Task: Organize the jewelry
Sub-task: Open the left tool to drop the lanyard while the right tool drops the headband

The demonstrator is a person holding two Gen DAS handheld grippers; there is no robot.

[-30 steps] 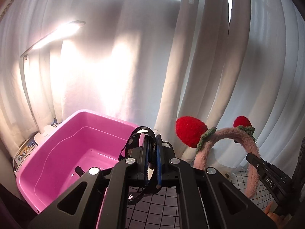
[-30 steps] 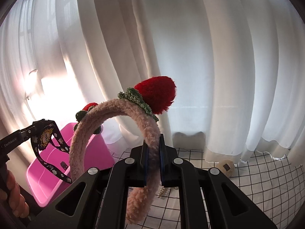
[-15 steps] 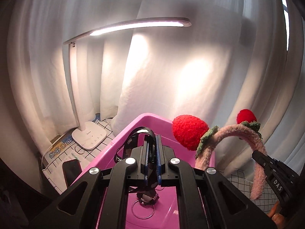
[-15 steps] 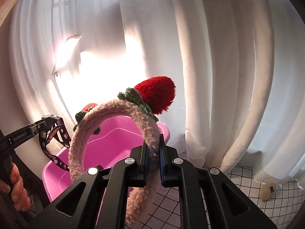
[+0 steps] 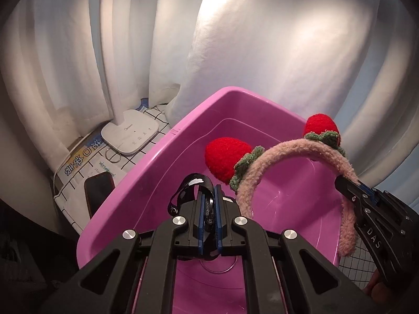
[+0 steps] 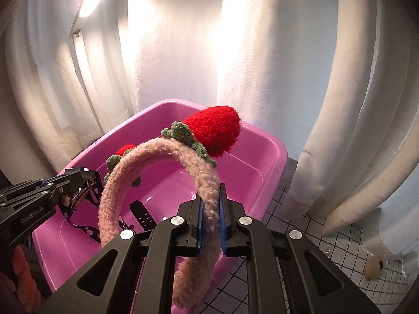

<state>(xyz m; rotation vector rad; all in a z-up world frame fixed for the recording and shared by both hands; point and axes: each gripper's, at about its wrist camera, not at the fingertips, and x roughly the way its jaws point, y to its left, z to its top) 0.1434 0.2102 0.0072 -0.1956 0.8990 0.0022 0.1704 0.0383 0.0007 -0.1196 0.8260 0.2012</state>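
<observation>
over the last second both grippers have swung from the curtain side to above the pink tub (image 5: 157,157). the left gripper (image 5: 209,209) has its fingers clenched on a dark patterned strap (image 6: 86,198) hanging into the tub. the right gripper (image 6: 210,209) grips the fuzzy strawberry headband (image 6: 157,154) over the tub's middle. both items look ready to drop in.

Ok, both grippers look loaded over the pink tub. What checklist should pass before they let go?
1. Right gripper clamped on the fluffy strawberry headband: ok.
2. Left gripper clamped on the black patterned strap: ok.
3. Both items above the pink tub: ok.
4. Strap hanging inside the rim: ok.
5. Headband's lower end inside the rim: cannot tell.
6. Landing spot free of the black piece in the tub: cannot tell.
</observation>
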